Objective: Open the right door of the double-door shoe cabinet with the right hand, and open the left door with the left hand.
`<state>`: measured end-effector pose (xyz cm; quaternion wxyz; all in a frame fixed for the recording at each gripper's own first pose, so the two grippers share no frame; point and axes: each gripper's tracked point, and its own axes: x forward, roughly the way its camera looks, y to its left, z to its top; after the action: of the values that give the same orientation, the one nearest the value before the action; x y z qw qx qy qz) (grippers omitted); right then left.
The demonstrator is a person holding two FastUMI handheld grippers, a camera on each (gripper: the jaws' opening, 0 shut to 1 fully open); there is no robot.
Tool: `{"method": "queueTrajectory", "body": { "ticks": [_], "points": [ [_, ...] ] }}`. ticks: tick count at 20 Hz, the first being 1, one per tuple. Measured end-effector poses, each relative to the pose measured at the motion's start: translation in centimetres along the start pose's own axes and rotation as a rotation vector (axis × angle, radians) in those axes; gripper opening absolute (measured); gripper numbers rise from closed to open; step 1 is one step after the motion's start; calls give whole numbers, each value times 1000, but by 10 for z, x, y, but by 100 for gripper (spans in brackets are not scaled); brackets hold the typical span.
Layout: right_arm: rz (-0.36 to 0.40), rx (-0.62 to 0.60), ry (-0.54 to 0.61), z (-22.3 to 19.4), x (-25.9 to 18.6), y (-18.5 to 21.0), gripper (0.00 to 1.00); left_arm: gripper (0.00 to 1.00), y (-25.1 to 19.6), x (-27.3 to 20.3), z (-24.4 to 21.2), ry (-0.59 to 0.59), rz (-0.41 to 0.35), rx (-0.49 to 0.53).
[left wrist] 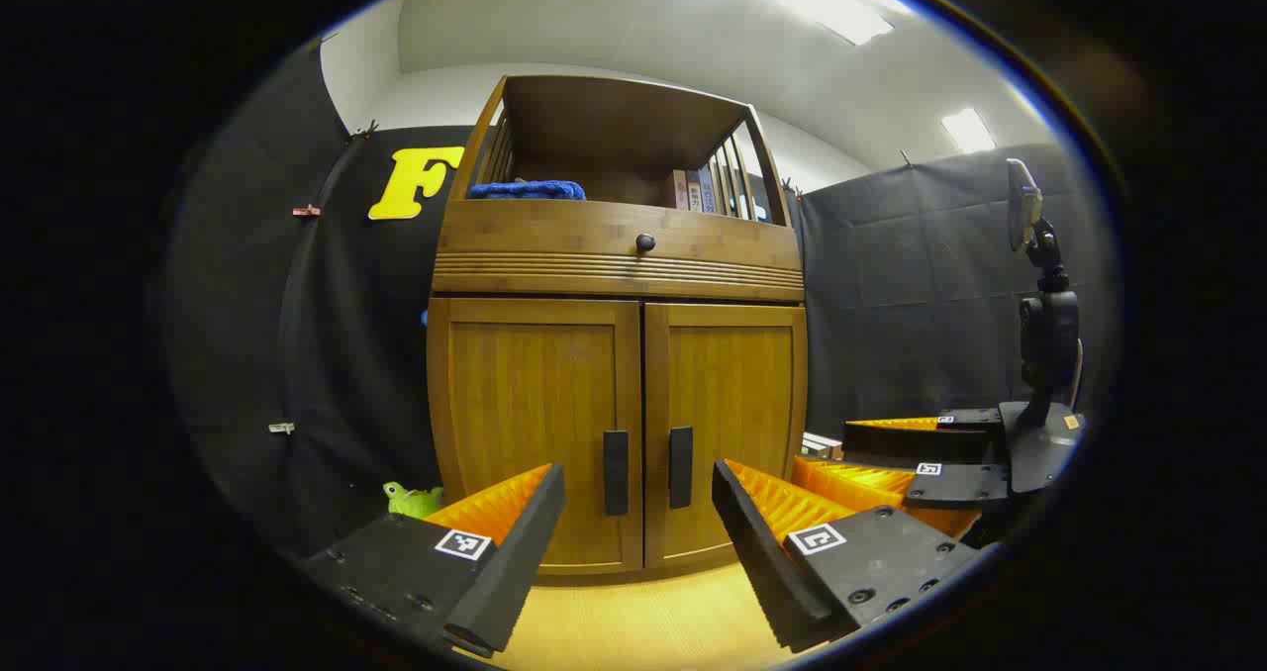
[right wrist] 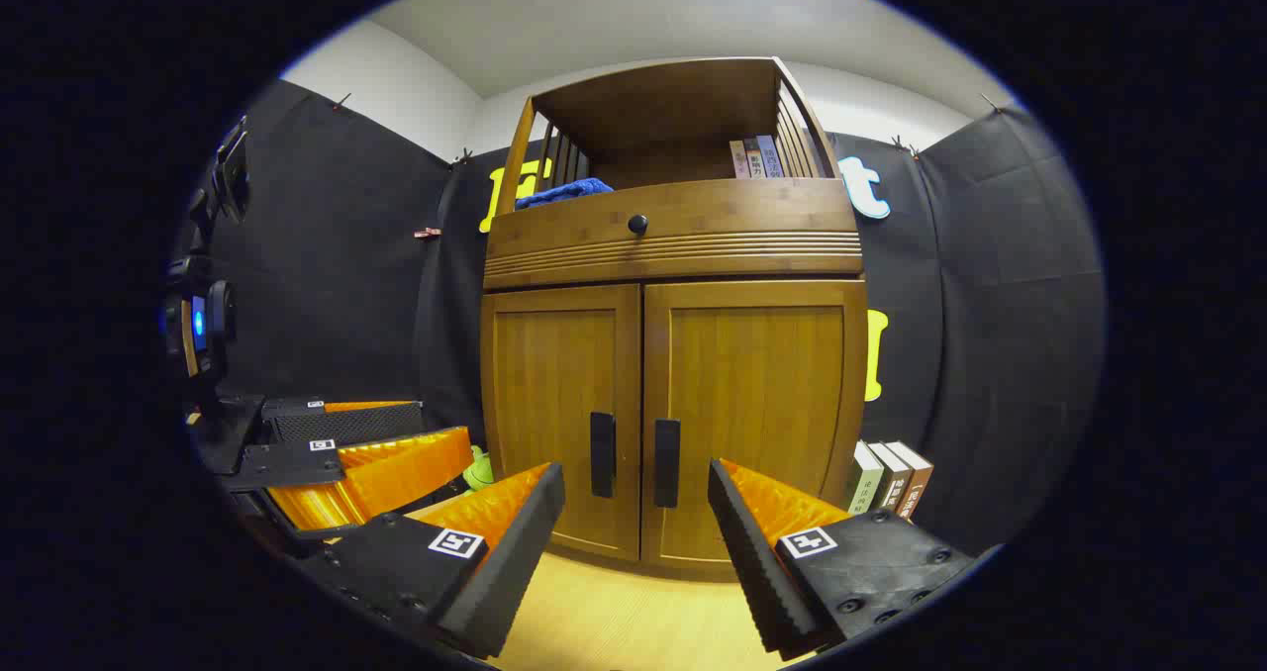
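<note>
At the bottom of the left gripper view, the left hand-held gripper had its two black and orange fingers spread wide apart, holding nothing. Between them, in the centre of the frame, stood the wooden shoe cabinet on a pale wood floor. Its left door and right door were both closed, each with a black vertical handle beside the middle seam. The fingers stood apart from the doors.

At the bottom of the right gripper view, the right hand-held gripper was likewise spread open and empty, pointing at the same closed doors. The left door handle and right door handle sat just above the gap between its fingers.

Above the doors ran a drawer front with a small dark knob. On the open shelf at the top lay a folded blue cloth on the left and a few books on the right. At the lower right, more books stood on the floor beside the cabinet. A small green toy sat at the cabinet's lower left.
</note>
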<state>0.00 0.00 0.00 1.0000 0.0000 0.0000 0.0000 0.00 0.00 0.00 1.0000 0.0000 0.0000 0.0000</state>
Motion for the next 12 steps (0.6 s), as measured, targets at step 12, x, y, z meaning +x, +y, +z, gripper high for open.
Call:
{"method": "queueTrajectory", "body": {
  "ticks": [12],
  "points": [
    [-13, -49, -23, 3, -5, -1, 93, 93, -4, -2, -4, 5, -5, 9]
  ]
}}
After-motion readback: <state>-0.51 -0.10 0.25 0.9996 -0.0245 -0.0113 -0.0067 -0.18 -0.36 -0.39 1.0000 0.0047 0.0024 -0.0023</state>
